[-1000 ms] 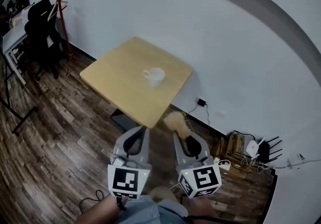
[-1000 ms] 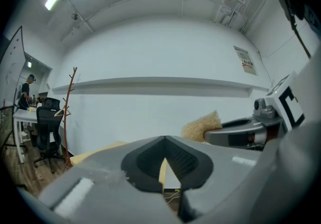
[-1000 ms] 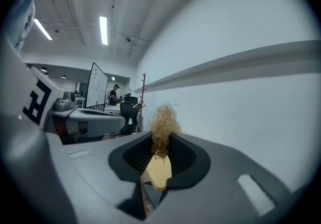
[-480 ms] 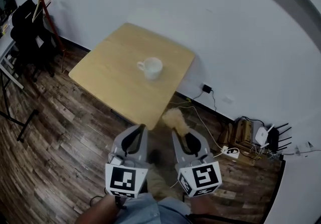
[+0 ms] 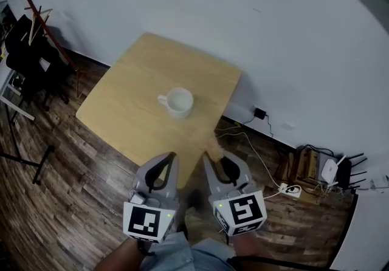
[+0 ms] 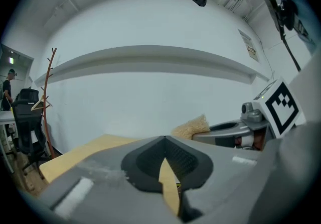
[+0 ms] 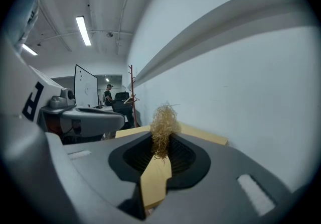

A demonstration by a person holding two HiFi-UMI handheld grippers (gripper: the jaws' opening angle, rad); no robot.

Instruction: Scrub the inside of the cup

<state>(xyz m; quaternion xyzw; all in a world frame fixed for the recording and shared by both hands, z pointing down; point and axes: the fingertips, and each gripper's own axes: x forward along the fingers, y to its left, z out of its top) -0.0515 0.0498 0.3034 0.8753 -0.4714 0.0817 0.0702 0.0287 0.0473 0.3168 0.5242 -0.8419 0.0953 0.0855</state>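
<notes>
Take cup (image 5: pixel 179 101) by handle or rim with left gripper (image 6: pixel 164 140), now closed and empty: likely rigid, smooth, breakable. Note right gripper (image 7: pixel 159 143) clamped on soft fibrous scrubber (image 7: pixel 163 120).

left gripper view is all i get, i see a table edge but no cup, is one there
Observer: Yes, the head view shows a white cup upright near the middle of the wooden table.
Operator: which way is the handle
Observer: It points toward the left side of the head view.
Operator: does the right gripper really hold that scrubber
Observer: Yes, in the right gripper view the right gripper is shut on the straw-coloured scrubber.
</notes>
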